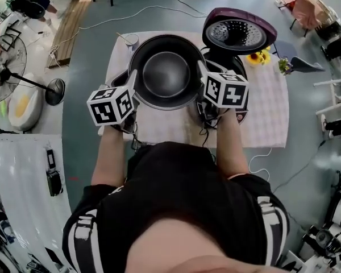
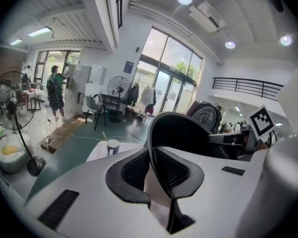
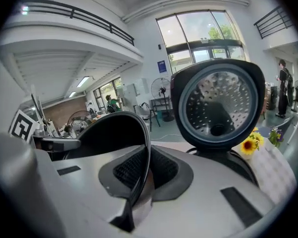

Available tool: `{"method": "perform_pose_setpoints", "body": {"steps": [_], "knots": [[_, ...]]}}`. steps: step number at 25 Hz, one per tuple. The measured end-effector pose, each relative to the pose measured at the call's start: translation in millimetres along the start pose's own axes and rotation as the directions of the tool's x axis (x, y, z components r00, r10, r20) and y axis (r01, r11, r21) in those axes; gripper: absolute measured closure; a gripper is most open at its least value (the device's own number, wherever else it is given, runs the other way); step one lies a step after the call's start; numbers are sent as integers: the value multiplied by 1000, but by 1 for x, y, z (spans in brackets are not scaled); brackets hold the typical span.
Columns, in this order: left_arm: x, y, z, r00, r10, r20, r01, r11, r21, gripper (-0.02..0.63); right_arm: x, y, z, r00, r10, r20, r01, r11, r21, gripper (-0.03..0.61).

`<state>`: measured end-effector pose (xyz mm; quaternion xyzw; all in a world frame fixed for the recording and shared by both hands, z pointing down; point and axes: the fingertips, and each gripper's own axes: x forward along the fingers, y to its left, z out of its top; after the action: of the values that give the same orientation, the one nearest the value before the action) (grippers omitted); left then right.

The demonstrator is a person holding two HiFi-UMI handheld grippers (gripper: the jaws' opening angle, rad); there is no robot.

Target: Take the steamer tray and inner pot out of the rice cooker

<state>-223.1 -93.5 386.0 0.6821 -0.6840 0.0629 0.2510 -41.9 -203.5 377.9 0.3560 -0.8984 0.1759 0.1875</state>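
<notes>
Both grippers hold the black inner pot [image 1: 166, 73] by its rim, above the cloth-covered table [image 1: 261, 112]. My left gripper [image 1: 132, 91] is shut on the rim's left side, and my right gripper [image 1: 203, 83] is shut on the right side. In the left gripper view the thin rim [image 2: 150, 148] runs between the pads of that gripper [image 2: 151, 171]. The right gripper view has the pot [image 3: 111, 130] clamped in that gripper [image 3: 145, 171] the same way. The rice cooker [image 1: 230, 67] stands just right of the pot with its lid [image 1: 238, 33] up. I cannot make out a steamer tray.
A small cup [image 1: 131, 40] stands at the table's far left corner, and sunflowers [image 1: 258, 57] are beside the cooker. A floor fan [image 1: 23, 78] is at the left, and cables run across the floor. The person's arms and torso fill the near side.
</notes>
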Motion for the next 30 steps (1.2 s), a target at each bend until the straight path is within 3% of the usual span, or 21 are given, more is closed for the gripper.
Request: {"method": "perform_pose_setpoints", "body": {"steps": [7,14,30], "knots": [[-38,67,-20,990,137,-28,-137,990,-32,568,50,65,-34,989,132,-72,-130,991,45,554],[-58,115,-65,970,218,-103,-228,968,-104,572,84,107,-78,963,201,-182,-194,980,54,552],[-70,175,-155,933,236,-272,-284,947,-152,574,122,154,-180,861,255,-441,-243,966,84,545]]}}
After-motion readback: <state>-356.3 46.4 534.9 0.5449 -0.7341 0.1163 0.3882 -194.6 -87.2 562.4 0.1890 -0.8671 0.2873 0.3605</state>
